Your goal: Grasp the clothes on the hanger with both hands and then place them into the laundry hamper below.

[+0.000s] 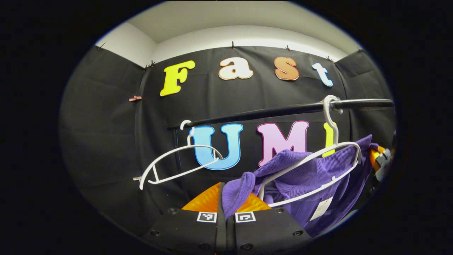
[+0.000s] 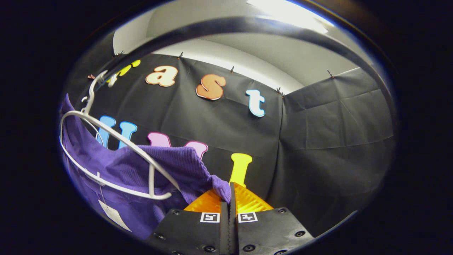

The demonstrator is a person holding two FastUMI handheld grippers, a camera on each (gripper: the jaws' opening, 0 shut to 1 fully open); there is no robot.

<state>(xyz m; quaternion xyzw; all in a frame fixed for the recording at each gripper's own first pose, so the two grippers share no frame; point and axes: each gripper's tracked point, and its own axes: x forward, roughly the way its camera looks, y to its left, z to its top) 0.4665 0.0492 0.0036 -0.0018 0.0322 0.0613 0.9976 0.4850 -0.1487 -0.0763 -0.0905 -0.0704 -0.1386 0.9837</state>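
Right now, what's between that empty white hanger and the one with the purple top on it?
Nothing hangs there. In the left gripper view, the empty hanger and the hanger with the purple top share the black rail; between them is bare rail and the booth's black cloth wall.

Our left gripper (image 1: 225,203) has two broad, flat black blocks side by side, split by a narrow dark seam. Round black screws dot each block near its corners. At the seam, each block wears a small white square tag printed with a black blocky pattern. Beyond the tags, two ridged, wedge-shaped fingers (image 1: 205,202) taper forward from the blocks.

Our right gripper (image 2: 229,202) is built the same: twin black blocks, screws (image 2: 175,212) at the corners, a white patterned tag (image 2: 209,217) on either side of the seam, and ribbed triangular fingers (image 2: 247,200) rising just past those tags. A toothed strip runs down the seam between its blocks.
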